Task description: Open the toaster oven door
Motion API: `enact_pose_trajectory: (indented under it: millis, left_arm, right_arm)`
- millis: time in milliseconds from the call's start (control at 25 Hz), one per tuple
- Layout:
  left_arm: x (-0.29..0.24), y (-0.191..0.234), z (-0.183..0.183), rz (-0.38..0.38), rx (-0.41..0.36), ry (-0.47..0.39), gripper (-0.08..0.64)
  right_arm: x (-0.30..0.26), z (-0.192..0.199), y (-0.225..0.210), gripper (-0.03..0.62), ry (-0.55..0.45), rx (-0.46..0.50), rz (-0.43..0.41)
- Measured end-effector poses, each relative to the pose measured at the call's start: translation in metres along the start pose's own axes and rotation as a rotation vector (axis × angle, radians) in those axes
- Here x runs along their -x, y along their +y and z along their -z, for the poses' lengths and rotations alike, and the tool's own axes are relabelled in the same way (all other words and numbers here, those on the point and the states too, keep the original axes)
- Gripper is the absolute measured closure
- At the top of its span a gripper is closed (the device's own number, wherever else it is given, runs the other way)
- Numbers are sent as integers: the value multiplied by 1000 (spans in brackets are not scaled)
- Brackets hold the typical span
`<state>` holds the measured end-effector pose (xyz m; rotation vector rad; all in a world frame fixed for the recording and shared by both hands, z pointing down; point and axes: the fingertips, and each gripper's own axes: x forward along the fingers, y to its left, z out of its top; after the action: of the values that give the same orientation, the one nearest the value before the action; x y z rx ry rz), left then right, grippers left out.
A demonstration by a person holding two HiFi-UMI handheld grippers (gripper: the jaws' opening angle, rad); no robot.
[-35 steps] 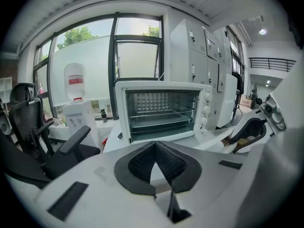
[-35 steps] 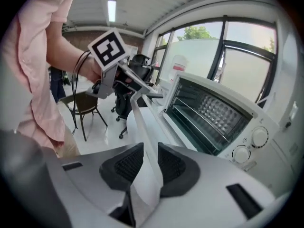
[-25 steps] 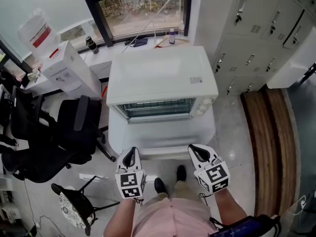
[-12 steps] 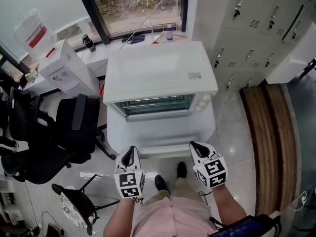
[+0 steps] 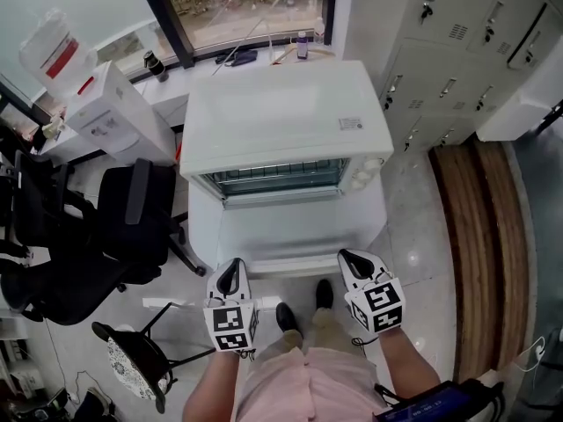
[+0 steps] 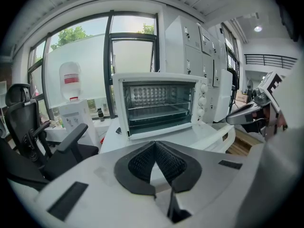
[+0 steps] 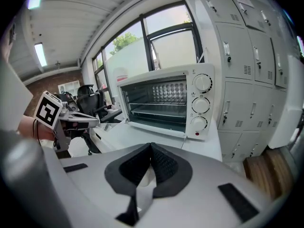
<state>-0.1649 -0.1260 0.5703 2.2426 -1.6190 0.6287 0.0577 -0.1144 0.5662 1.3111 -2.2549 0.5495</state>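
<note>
Left claw [image 5: 231, 276] and right claw [image 5: 353, 263] sit low in the head view, side by side, each with its jaws pressed together at the tips and nothing pinched between them. Each claw's own view confirms this: the left claw [image 6: 155, 144] and right claw [image 7: 151, 146] show dark ribbed pads meeting in a point.

Both claws point at a white toaster oven [image 5: 286, 121] in the centre of the frame. Its door [image 5: 290, 231] is already down, lying flat toward the person, with the wire racks inside in plain sight. The claw tips hover near the door's front edge, not touching it.

Three round knobs [image 7: 201, 101] line the oven's right side. A black office chair [image 5: 132, 227] stands at left, and grey lockers [image 5: 457, 42] fill the upper right.
</note>
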Motion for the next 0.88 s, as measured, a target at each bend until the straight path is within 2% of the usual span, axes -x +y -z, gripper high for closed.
enact_pose_trajectory:
  millis: [880]
  left_arm:
    - [-15, -11, 42, 18, -10, 79, 548]
  right_arm:
    - [-15, 41, 1, 591, 66, -6, -21]
